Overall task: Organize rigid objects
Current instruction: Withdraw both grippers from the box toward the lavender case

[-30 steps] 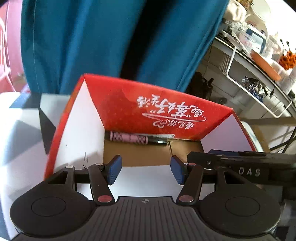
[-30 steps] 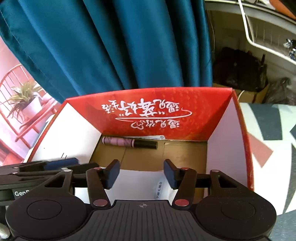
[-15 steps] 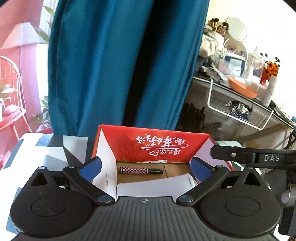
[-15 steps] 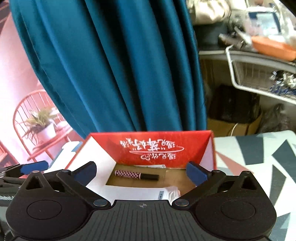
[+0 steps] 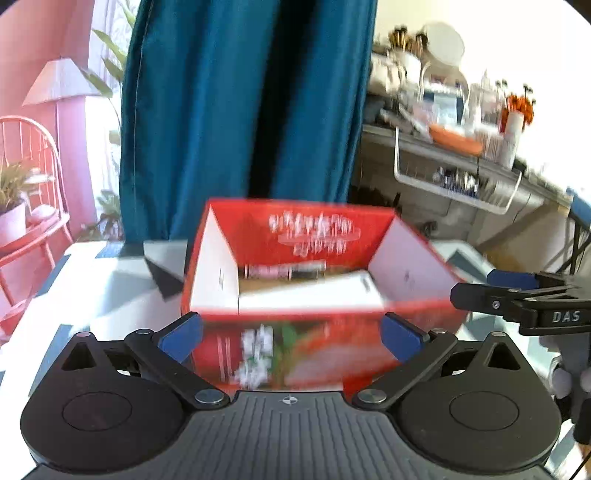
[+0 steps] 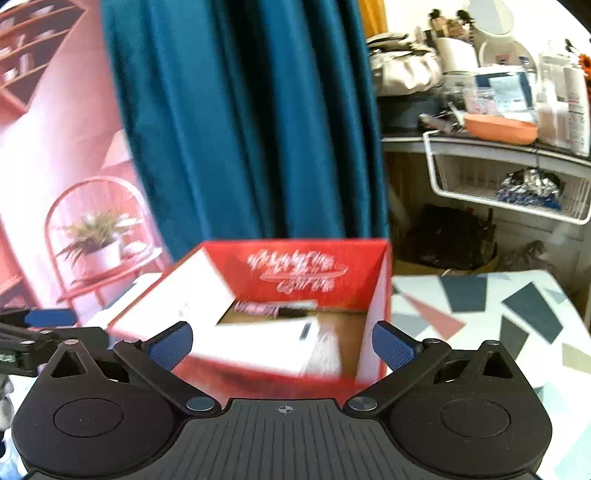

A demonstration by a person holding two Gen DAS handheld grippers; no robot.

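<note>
Curtain (image 5: 236, 110), teal and hanging in long folds, fills the far middle behind everything. Table (image 6: 480, 317) below it, white with grey and pink angular patches. Pink wall (image 5: 48, 33) with a printed lamp, chair and potted plant far left. Cluttered shelf (image 6: 480, 147) far right, with a white wire basket (image 6: 509, 184) hung under it and an orange dish (image 6: 498, 129) on top.

Red box (image 5: 295, 321) on the table, open-topped, flaps standing up, white writing on the inside of the far flap; blurred in both views. Stands just beyond the fingertips of both tools, its near wall hiding much of the floor inside. Pen (image 5: 284, 272), pink-patterned with a dark cap, lying flat inside against the far wall, crosswise; white near flap (image 6: 258, 343) folded in just in front of it.

Left gripper (image 5: 291, 334), blue pads spread wide, nothing between them, released after just opening. Right gripper (image 6: 282, 343) likewise wide apart and empty, also just opened; seen at the right edge of the left view, beside the box. Both clear of the box, touching nothing.
</note>
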